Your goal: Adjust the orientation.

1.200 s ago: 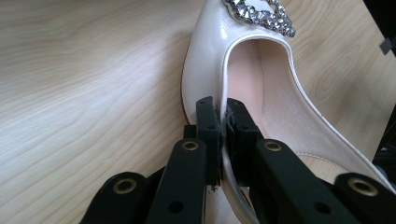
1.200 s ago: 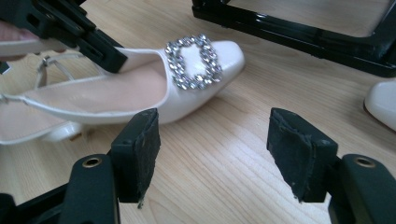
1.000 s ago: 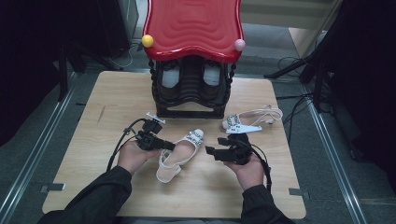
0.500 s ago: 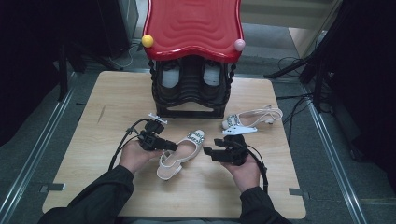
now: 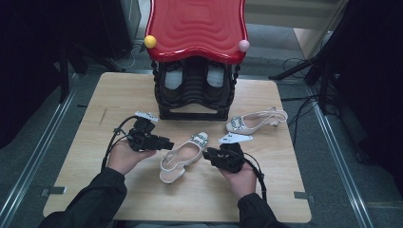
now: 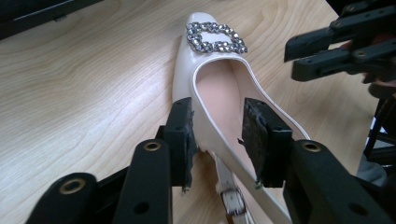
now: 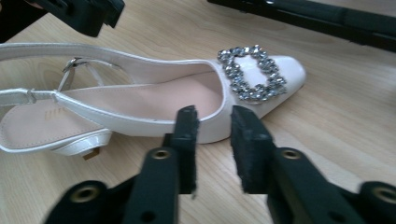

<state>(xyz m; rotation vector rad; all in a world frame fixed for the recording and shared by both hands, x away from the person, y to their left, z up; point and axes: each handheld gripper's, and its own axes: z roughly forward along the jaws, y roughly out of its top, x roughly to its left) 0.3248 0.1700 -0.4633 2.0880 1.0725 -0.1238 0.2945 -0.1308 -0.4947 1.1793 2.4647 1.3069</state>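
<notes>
Black rack under red top holds grey pair; cream shoe on wooden worktop; left gripper fingers opening astride its rim, right gripper fingers closing, empty.

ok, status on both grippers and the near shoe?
Left gripper open, just been opening, astride shoe side wall. Right gripper open, closing, short of it. Nothing in the way.

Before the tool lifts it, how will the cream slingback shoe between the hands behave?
The slingback shoe looks glossy, so its side may slip between pads. Its thin heel strap will probably flop, while the sole likely stays stiff. The rhinestone buckle seems fragile; better not pinch it.
</notes>
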